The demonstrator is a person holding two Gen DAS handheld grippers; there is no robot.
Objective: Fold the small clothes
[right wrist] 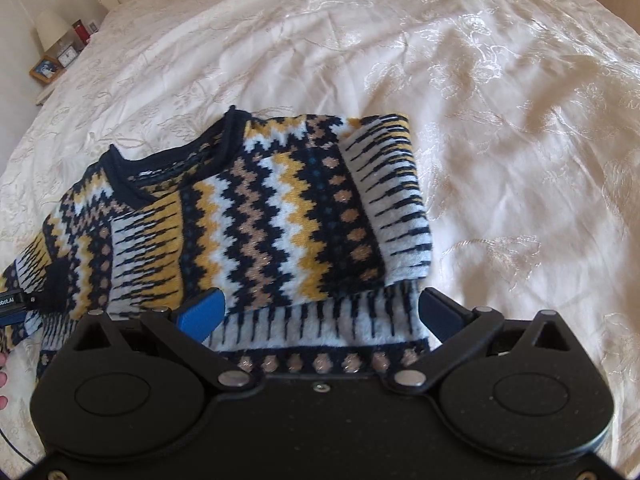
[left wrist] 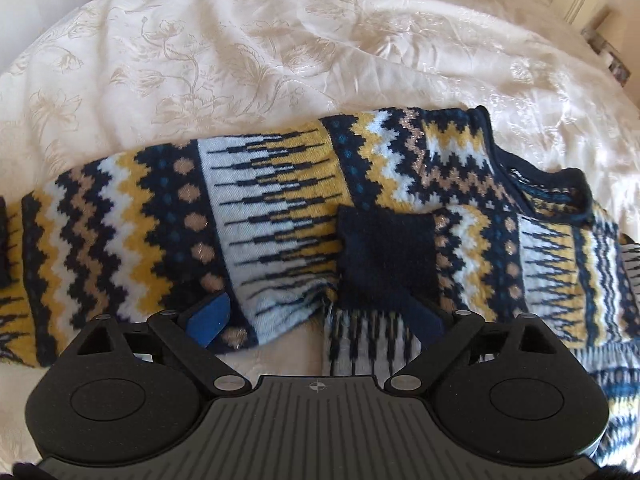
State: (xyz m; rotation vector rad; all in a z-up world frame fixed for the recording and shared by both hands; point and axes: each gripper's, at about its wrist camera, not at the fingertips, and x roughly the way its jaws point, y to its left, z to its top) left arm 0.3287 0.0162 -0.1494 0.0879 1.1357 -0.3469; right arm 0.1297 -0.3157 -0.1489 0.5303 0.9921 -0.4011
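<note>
A small knitted sweater (left wrist: 280, 208) in navy, yellow, white and tan zigzags lies on the bed, with both sleeves folded in over the body. In the left wrist view its navy cuff (left wrist: 386, 256) rests on the body, just beyond my left gripper (left wrist: 316, 316), which stands open over the sweater's near edge; the blue pads (left wrist: 208, 318) press on nothing. In the right wrist view the sweater (right wrist: 256, 216) shows its neckline (right wrist: 176, 160) at upper left. My right gripper (right wrist: 320, 312) is open wide, with the hem lying loose between its fingers. The left gripper's body (right wrist: 12, 306) shows at the far left.
A cream floral bedspread (right wrist: 480, 140) covers the bed on every side of the sweater. A nightstand with a lamp (right wrist: 50, 28) and a photo frame (right wrist: 45, 69) stands beyond the far left corner. A person's fingertips (right wrist: 3, 384) show at the left edge.
</note>
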